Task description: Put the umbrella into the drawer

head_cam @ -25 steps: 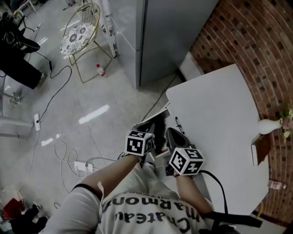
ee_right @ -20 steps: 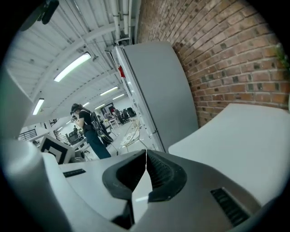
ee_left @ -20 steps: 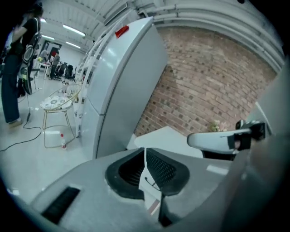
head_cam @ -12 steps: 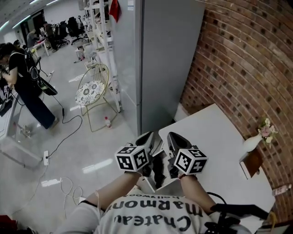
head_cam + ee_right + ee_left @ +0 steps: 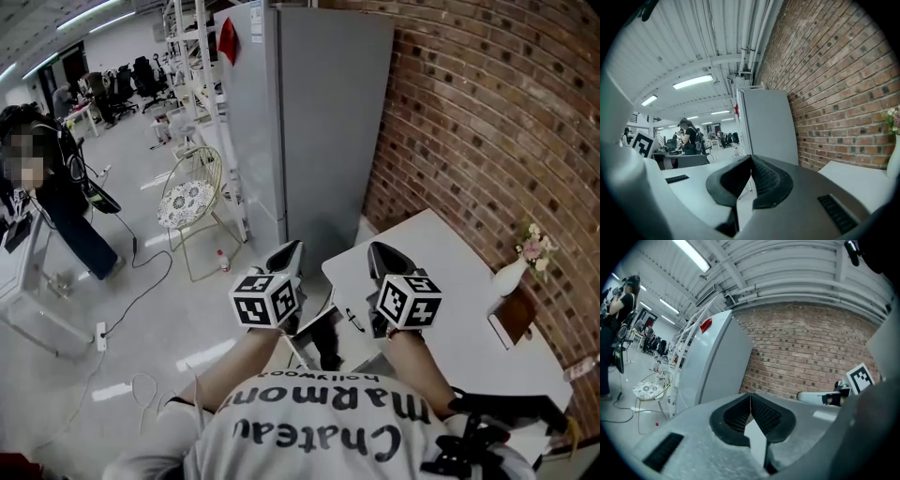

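now | left tongs [image 5: 284,255] closed, empty | right tongs [image 5: 386,258] closed, empty | both level, side by side, near white table [image 5: 450,291]

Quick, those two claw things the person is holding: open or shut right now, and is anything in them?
Left gripper: closed, jaws together, holding nothing.
Right gripper: closed, jaws together, holding nothing.
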A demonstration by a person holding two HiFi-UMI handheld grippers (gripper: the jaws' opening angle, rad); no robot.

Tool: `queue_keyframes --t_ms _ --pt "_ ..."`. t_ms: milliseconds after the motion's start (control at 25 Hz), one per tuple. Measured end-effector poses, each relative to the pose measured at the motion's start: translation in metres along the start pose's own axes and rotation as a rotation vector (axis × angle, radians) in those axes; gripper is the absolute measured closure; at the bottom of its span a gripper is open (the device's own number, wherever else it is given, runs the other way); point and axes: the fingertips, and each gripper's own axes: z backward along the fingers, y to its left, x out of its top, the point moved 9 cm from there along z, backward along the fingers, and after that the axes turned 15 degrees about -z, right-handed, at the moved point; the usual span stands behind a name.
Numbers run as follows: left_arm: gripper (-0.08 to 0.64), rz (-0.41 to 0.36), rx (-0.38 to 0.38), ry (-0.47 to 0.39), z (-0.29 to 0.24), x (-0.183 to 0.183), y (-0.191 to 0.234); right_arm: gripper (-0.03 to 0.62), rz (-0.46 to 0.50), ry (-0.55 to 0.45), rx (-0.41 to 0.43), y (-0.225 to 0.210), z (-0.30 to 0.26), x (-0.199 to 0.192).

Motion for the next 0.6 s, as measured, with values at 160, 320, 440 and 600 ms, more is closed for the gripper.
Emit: queue_keyframes --t_ms 160,320,440,600 --pt "0.541 -0.024 0.034 -0.004 0.006 -0.002 0.003 0.578 0.014 -0.001 -0.027 -0.004 0.008 0.0" --pt "0.541 -0.013 0.036 0.017 0.014 -0.017 -0.007 0.578 0.014 0.024 -0.047 -0.013 0.021 -0.013" --pt "0.541 -0.029 0.047 0.016 0.017 -0.021 -0.011 0.578 0.01 0.033 -0.057 -0.02 0.022 -0.017" --pt "0.541 -0.04 0.053 0.021 0.019 -0.027 -0.013 0.578 0.001 0.037 -0.07 -0.029 0.023 -0.022"
